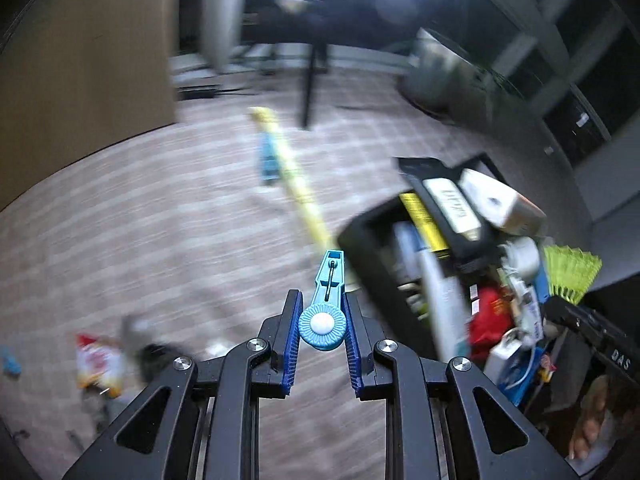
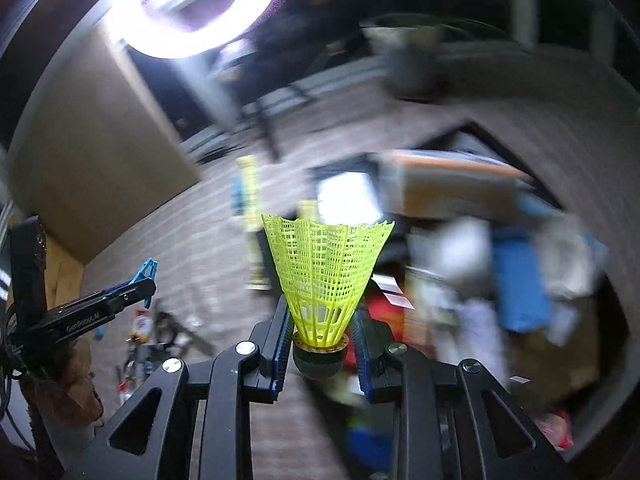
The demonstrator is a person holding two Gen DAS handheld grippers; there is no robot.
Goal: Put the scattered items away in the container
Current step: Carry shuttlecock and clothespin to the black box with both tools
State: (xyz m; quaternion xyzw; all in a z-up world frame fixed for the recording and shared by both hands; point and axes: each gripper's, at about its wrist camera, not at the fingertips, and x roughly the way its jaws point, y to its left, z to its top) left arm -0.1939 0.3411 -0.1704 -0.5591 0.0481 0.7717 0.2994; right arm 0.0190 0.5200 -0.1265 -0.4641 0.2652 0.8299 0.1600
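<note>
My left gripper [image 1: 322, 320] is shut on a light blue plastic clip [image 1: 325, 312] with a round ribbed head, its long end pointing away from me. My right gripper [image 2: 320, 340] is shut on a yellow mesh shuttlecock [image 2: 326, 276], held by its dark cork base with the skirt upright. The black container [image 1: 362, 240] sits to the right in the left wrist view, crammed with boxes, a red packet and other items. The same shuttlecock [image 1: 572, 276] shows beyond it. In the right wrist view the container [image 2: 472, 208] is blurred, ahead and to the right; the left gripper [image 2: 136, 284] with its clip is at the left.
A long yellow stick [image 1: 292, 176] and a blue item [image 1: 267, 160] lie on the striped carpet. A red and white snack packet [image 1: 98, 360] and dark clutter lie at the lower left. A wooden cabinet [image 1: 80, 60] stands left; a black stand [image 1: 312, 80] and a bin [image 1: 440, 80] stand farther back.
</note>
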